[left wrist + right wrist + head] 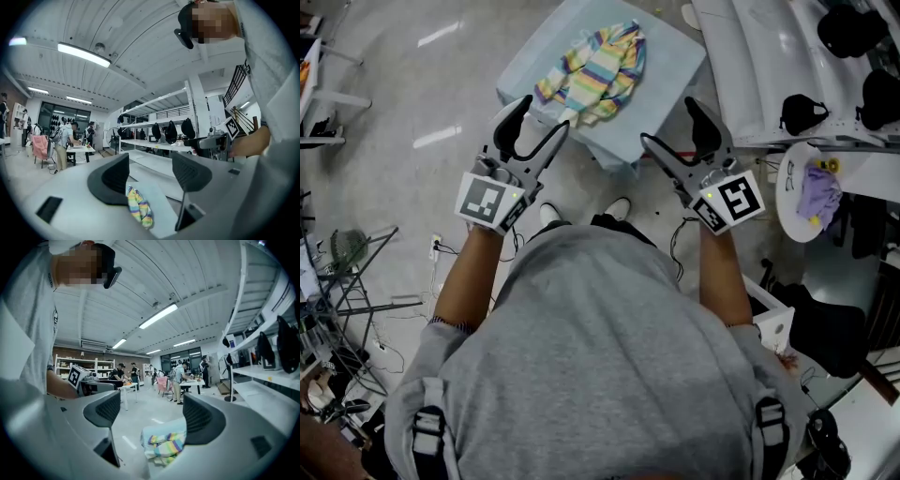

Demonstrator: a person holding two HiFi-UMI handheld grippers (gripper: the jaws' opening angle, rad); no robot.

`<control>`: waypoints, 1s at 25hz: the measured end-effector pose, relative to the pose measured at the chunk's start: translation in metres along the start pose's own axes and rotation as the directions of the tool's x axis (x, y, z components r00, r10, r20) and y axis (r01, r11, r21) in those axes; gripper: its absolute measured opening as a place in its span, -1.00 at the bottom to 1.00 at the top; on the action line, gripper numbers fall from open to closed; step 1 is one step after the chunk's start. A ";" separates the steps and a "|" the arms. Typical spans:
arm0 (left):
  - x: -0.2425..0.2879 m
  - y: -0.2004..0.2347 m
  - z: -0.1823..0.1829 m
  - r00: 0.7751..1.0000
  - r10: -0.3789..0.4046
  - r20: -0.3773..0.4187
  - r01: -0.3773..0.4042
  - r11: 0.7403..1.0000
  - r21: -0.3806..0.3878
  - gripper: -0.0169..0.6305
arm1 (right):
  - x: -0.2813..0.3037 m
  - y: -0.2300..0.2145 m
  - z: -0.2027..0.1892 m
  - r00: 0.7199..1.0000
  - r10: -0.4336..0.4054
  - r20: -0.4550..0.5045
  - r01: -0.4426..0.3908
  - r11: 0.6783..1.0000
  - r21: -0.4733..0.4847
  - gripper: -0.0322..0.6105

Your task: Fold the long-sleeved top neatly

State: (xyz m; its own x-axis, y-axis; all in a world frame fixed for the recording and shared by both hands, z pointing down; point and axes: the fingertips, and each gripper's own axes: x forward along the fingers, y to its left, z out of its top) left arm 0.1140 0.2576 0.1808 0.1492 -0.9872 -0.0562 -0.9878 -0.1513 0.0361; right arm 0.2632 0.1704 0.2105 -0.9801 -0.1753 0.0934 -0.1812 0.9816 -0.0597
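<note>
Grey-shirted shoulders hide all but the toes of the person's shoes. Both forearms reach forward level, the left gripper and right gripper spread wide and empty. Beyond them the striped long-sleeved top lies on the pale-blue tabletop, its sleeves hard to make out.

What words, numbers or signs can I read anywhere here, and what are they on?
No words or numbers can be read anywhere.
Left gripper, marker cube: a black-and-white square pattern, no letters.
Right gripper, marker cube: the same kind of pattern, no letters.
Grey shirt, small print near the sleeve: too small and blurred to read.
</note>
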 end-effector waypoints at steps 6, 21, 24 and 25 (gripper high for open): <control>0.030 -0.020 -0.001 1.000 -0.014 -0.012 0.014 1.000 0.021 -0.02 | -0.016 -0.027 -0.001 1.000 0.010 0.018 -0.011 1.000 0.010 0.45; 0.102 -0.019 -0.016 0.998 -0.045 -0.050 0.045 0.999 0.008 -0.02 | -0.013 -0.083 -0.004 0.999 -0.012 0.033 0.011 0.999 0.030 0.33; 0.123 0.003 -0.022 0.996 -0.078 -0.039 0.078 0.997 -0.010 -0.02 | 0.004 -0.097 -0.005 0.999 -0.044 0.022 0.044 0.998 0.035 0.31; 0.131 0.011 -0.025 0.995 -0.096 -0.037 0.095 0.995 -0.020 -0.02 | 0.011 -0.101 -0.006 0.998 -0.062 0.015 0.061 0.997 0.036 0.31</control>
State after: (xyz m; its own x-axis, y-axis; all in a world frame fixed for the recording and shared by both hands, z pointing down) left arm 0.1238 0.1255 0.1987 0.2448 -0.9693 -0.0225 -0.9680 -0.2457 0.0510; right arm 0.2716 0.0696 0.2232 -0.9681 -0.2365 0.0823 -0.2435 0.9657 -0.0897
